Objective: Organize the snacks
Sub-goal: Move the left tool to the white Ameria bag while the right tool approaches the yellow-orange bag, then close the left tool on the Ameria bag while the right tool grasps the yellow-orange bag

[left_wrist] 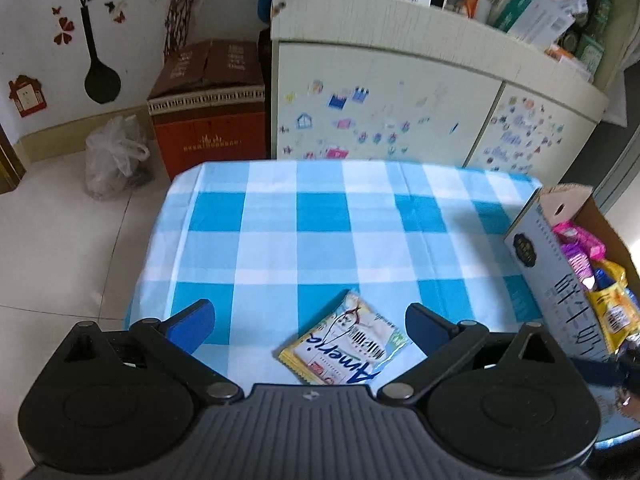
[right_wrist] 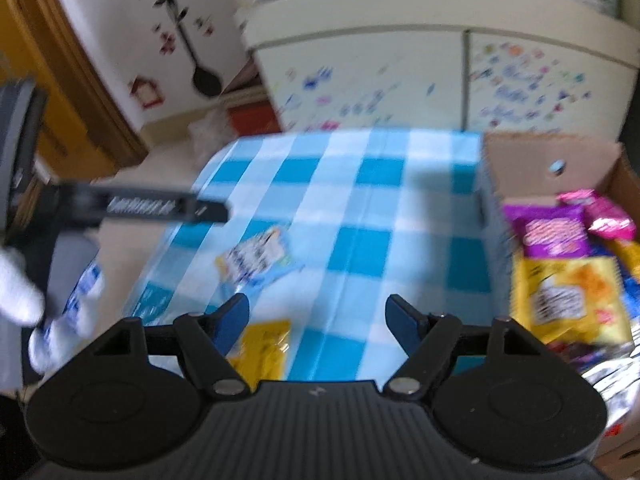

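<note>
A white snack packet [left_wrist: 346, 344] with a yellow edge and blue lettering lies flat on the blue-and-white checked tablecloth [left_wrist: 320, 224]. My left gripper [left_wrist: 310, 322] hovers just above it, open, fingers apart on either side. The right wrist view is blurred: the same packet [right_wrist: 256, 258] lies left of centre, and a yellow packet [right_wrist: 264, 346] sits under the left finger of my right gripper [right_wrist: 318, 320], which is open and empty. A cardboard box [right_wrist: 532, 160] at the right holds several snack bags, pink, purple and yellow. The left gripper's body [right_wrist: 140, 206] shows at the left.
A cream cabinet [left_wrist: 400, 92] covered in stickers stands behind the table, piled with boxes on top. A red-brown carton [left_wrist: 208, 120] and a plastic bag [left_wrist: 114, 156] sit on the tiled floor at the left. A gloved hand [right_wrist: 20, 292] is at the left edge.
</note>
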{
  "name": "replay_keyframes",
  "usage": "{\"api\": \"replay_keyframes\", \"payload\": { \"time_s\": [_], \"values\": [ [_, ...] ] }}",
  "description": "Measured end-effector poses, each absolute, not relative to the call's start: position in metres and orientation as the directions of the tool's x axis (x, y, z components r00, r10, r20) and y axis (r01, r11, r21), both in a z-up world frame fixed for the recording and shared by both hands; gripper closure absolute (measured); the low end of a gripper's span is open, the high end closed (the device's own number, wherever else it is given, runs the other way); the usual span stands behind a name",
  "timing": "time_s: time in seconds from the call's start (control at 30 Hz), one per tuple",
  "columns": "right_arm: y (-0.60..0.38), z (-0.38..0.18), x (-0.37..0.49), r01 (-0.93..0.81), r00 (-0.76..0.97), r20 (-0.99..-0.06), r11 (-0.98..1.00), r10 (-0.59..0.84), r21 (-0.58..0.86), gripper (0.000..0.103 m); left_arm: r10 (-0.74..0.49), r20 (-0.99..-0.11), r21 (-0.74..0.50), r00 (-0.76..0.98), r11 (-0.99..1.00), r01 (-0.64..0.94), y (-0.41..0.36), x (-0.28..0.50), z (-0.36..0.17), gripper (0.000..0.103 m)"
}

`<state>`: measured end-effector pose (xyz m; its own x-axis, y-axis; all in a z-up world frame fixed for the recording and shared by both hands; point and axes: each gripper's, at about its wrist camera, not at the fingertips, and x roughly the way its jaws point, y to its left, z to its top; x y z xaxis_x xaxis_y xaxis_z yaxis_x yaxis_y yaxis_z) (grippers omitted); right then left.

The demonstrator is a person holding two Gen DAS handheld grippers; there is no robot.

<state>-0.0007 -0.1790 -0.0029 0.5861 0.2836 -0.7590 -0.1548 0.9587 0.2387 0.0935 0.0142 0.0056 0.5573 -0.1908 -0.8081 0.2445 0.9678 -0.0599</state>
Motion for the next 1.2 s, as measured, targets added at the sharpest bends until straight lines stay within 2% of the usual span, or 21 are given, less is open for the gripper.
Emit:
{"api": "replay_keyframes", "payload": {
  "time_s": [0.2,0.43,0.93,1.0,1.03,1.07,1.2],
  "values": [
    [-0.15,-0.024,-0.004,-0.212,0.518,-0.803,0.953,0.296,0.215,0.027,-0.193,-0.829,-0.023,0.524,0.949,0.314,0.01,0.099,-0.016,0.0],
    [-0.128,-0.042,-0.006,-0.237,0.468,-0.825,0.944,0.318,0.229,0.027,-0.254,-0.833,-0.018,0.492,0.9,0.435,0.002,0.1,-0.033,0.0],
    [-0.101,-0.062,-0.007,-0.27,0.489,-0.834,0.954,0.254,0.132,0.027,-0.29,-0.856,-0.025,0.428,0.851,0.525,-0.01,0.111,-0.066,0.0],
    [-0.098,-0.062,-0.008,-0.285,0.494,-0.836,0.953,0.238,0.103,0.03,-0.291,-0.849,-0.016,0.441,0.848,0.529,-0.012,0.11,-0.067,0.0],
    [-0.097,-0.062,-0.009,-0.288,0.498,-0.836,0.953,0.232,0.092,0.033,-0.294,-0.847,-0.019,0.443,0.85,0.527,-0.012,0.11,-0.067,0.0],
    [-0.098,-0.062,-0.009,-0.288,0.501,-0.836,0.954,0.225,0.084,0.041,-0.294,-0.846,-0.021,0.444,0.852,0.524,-0.013,0.111,-0.067,0.0],
    [-0.105,-0.06,-0.007,-0.274,0.498,-0.841,0.959,0.212,0.079,0.044,-0.291,-0.843,-0.019,0.452,0.857,0.516,-0.014,0.11,-0.067,0.0]
  ]
}}
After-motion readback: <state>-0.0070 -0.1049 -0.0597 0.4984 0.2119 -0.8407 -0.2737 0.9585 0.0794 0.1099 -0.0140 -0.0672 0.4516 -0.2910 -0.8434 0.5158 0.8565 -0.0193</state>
